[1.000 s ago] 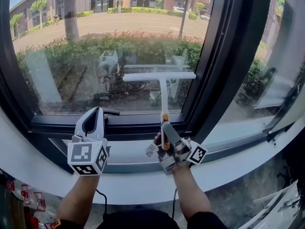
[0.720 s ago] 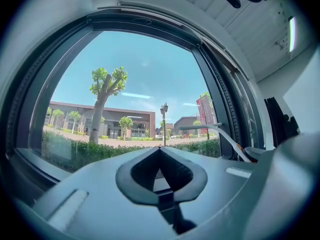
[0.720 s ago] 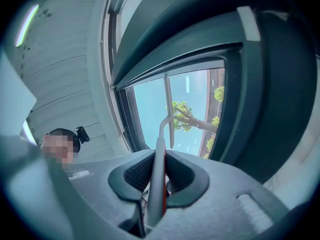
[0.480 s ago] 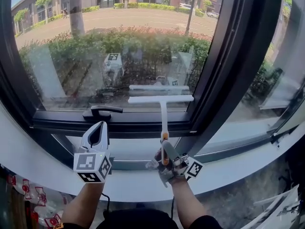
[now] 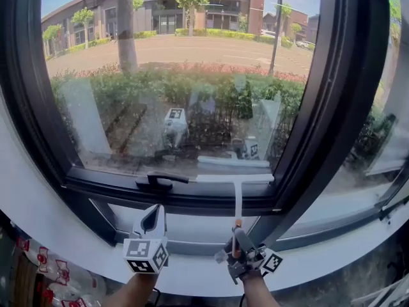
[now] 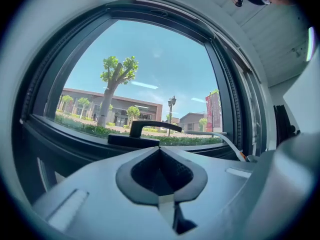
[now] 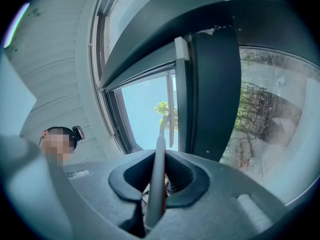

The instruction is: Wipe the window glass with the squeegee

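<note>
A: Head view, where's the squeegee (image 5: pixel 235 179)?
B: White, T-shaped, slim shaft, blade at the bottom edge of the glass (image 5: pixel 179 88). Right claw (image 5: pixel 237 235) clamps its handle; left claw (image 5: pixel 152 217) pinched together, empty.

The left hand-held gripper (image 6: pixel 160 149) had its jaws closed together, with nothing between them. Beyond the tips, a black window handle (image 6: pixel 150 128) sat on the dark window frame (image 6: pixel 55 134). The white squeegee (image 6: pixel 226 140) showed to the right.
</note>
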Motion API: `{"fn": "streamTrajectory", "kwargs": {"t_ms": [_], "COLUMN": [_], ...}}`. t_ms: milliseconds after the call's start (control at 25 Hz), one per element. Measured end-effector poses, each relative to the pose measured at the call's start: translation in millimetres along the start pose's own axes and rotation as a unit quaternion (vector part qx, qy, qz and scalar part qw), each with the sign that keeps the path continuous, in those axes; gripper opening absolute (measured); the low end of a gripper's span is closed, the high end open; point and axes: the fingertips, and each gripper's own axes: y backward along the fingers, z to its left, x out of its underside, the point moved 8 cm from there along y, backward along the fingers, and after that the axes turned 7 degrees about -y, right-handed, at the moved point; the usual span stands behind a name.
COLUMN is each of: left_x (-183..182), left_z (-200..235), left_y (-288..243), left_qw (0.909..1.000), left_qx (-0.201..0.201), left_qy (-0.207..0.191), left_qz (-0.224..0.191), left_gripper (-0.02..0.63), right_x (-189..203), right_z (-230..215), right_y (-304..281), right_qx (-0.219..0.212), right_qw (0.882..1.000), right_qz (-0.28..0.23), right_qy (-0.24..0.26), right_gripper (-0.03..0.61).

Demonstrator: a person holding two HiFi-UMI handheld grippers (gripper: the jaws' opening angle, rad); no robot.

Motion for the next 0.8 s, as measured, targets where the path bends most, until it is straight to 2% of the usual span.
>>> {"fn": "streamTrajectory", "kwargs": {"t_ms": [160, 320, 440, 640, 800], "left_x": [11, 17, 31, 76, 81], "left_z": [11, 10, 7, 6, 9], "left_y": [15, 31, 47, 74, 91], "left_qw": [0.9998, 0.9995, 0.9997, 0.9978, 0.9975], "left_qx": [-0.021, -0.021, -0.015, -0.023, -0.026], "left_qy": [-0.004, -0.023, -0.013, 0.016, 0.019], "left_qz": [-0.002, 0.0, 0.017, 0.06, 0.064], "left_gripper": [0.012, 0.012, 0.012, 0.012, 0.012], "right_x": [3, 11, 18, 23, 21], "right_z": [3, 10, 18, 25, 28], "right_y": [0, 4, 8, 16, 24], "right_qx": [-0.009, -0.014, -0.013, 0.002, 0.016], "right_qw": [1.0, 1.0, 1.0, 1.0, 0.999], "right_qz": [0.006, 0.001, -0.003, 0.0, 0.007], "right_qy": [0.003, -0.002, -0.008, 0.009, 0.032], "right_gripper": [0.044, 0.044, 0.044, 0.044, 0.044]}}
